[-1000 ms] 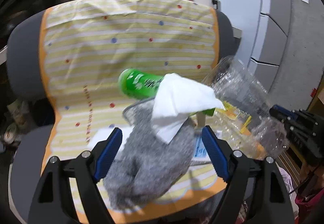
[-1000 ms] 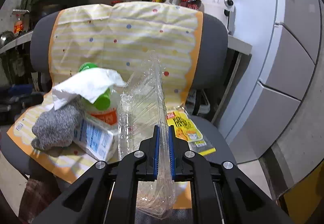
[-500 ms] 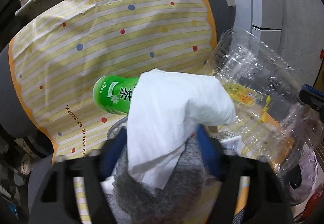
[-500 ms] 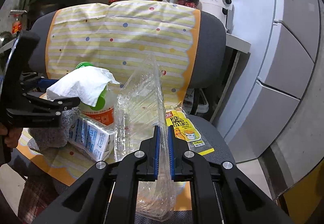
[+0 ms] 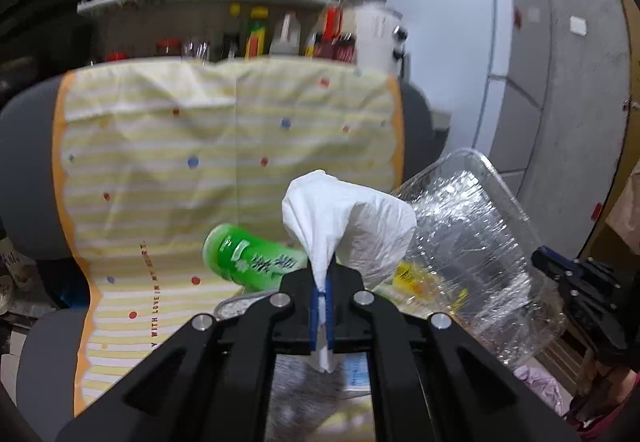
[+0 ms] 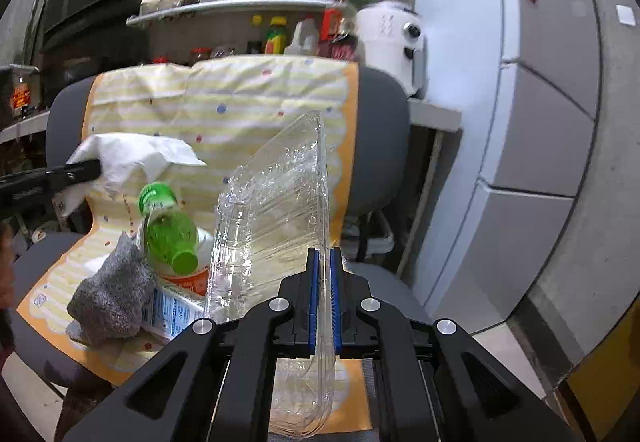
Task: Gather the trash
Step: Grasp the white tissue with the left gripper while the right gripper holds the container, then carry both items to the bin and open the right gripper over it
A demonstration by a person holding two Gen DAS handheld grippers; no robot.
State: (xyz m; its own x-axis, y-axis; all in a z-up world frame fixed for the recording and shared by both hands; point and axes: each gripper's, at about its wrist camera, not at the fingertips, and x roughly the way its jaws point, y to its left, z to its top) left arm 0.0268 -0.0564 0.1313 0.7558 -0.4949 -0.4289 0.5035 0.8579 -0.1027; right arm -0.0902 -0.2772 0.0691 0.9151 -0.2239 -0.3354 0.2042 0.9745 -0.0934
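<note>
My left gripper is shut on a crumpled white tissue and holds it above the chair seat; the tissue also shows in the right wrist view. My right gripper is shut on the rim of a clear plastic container, held upright over the seat; it also shows in the left wrist view. On the seat lie a green bottle, a grey sock, a blue-and-white carton and an orange-labelled cup.
The trash lies on a grey chair draped with a yellow striped cloth. A yellow snack wrapper lies behind the clear container. A shelf of bottles and a white appliance stand behind. Grey cabinets are at the right.
My left gripper closed on the white tissue and lifted it off the sock and bottle. My right gripper stayed shut on the clear container, which now sits a little higher.
</note>
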